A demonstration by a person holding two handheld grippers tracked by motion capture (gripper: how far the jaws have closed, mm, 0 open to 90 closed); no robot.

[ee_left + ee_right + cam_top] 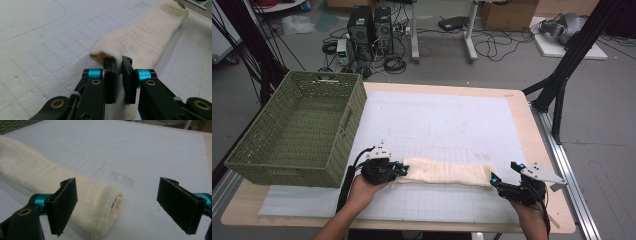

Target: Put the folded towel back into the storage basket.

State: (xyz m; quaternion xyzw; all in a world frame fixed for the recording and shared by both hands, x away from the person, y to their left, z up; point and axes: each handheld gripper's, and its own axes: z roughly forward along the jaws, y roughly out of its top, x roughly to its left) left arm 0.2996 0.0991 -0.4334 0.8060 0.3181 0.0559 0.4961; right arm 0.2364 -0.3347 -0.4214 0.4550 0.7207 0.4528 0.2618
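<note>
The left hand-held gripper (pixel 401 169) is clamped on the near end of a rolled cream towel (pixel 446 174); in the left gripper view its 2 black jaws stand almost together with a fold of the cloth (pixel 140 42) pinched between them, and the roll stretches away from the jaws toward the far right of that view. The right hand-held gripper (pixel 504 176) is released, its jaws spread wide apart. In the right gripper view the other end of the towel (pixel 82 195) lies just behind and beside the left-hand pad (pixel 63 206), between the 2 jaws but nearer that one; the right-hand pad stands well clear of the cloth. Whether the near pad touches the towel cannot be told.

The towel lies flat on a white gridded mat (pixel 452 120) that covers the wooden table (pixel 539 145), stretched straight from one hand-held gripper to the other. A green woven basket (pixel 297 125) stands beyond and to the outer side of the left hand-held gripper, near it but apart from the towel.
</note>
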